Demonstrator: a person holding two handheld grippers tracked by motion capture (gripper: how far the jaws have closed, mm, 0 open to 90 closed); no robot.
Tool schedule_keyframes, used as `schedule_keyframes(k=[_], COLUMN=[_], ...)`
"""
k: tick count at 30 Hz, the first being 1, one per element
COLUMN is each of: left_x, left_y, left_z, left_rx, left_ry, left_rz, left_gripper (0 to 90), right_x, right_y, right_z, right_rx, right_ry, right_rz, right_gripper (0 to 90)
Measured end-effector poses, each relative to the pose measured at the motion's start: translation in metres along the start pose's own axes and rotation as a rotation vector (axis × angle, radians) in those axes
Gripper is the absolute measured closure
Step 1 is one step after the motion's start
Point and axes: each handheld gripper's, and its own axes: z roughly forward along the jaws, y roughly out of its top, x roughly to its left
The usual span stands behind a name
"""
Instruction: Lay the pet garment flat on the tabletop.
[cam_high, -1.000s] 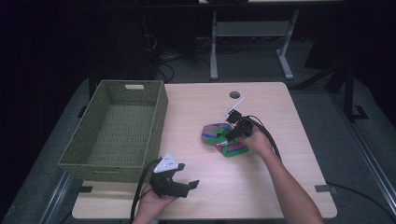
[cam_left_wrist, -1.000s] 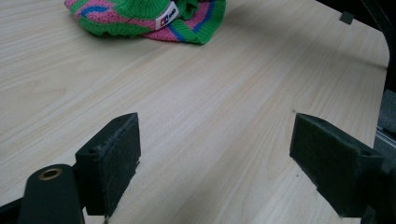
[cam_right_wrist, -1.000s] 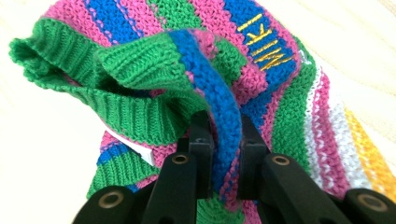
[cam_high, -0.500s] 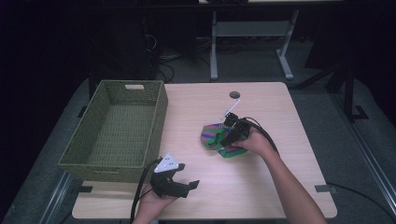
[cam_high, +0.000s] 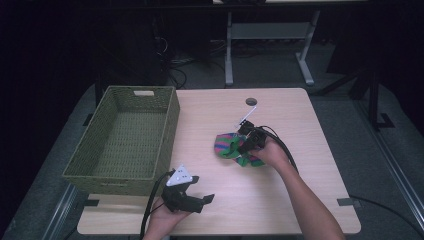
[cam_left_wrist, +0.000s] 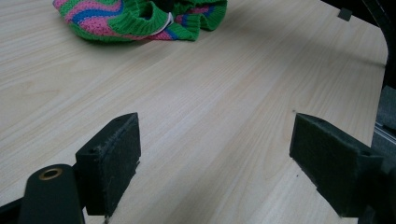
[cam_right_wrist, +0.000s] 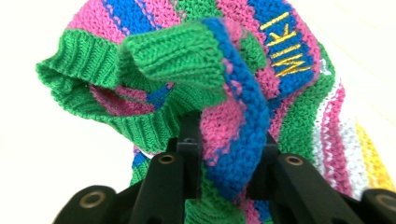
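Note:
A striped knitted garment (cam_high: 231, 146) in green, pink and blue lies bunched at the middle of the table. In the right gripper view a fold of the knitted garment (cam_right_wrist: 233, 93) runs between my right gripper's (cam_right_wrist: 229, 140) jaws, which have just been closing and now pinch it. From above, my right gripper (cam_high: 246, 142) sits on the garment's right side. My left gripper (cam_high: 200, 200) rests near the table's front edge. Its jaws stand wide open over bare wood in the left gripper view (cam_left_wrist: 215, 158), with the garment (cam_left_wrist: 140, 18) farther off.
A green woven basket (cam_high: 170, 125), with nothing inside, stands on the table's left side. The wooden table (cam_high: 280, 190) has a round cable hole (cam_high: 251, 101) near its back edge. Cables trail from both grippers toward the person.
The right gripper has edged slightly left onto the garment. The left gripper and the basket have not moved.

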Motion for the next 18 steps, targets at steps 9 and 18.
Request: schedule_keyframes(k=[9, 18], left_x=[0.005, 0.002], left_y=[0.0, 0.0], left_z=[-0.001, -0.003], left_rx=[-0.004, -0.012], left_ry=[-0.002, 0.001], left_rz=[-0.011, -0.008], left_gripper=[16.1, 16.1], right_x=[-0.012, -0.01], right_y=[-0.006, -0.013], right_z=[-0.02, -0.055], right_rx=[-0.107, -0.189], right_ry=[0.039, 0.051], right_rz=[0.054, 0.072], right_gripper=[75.0, 74.8])
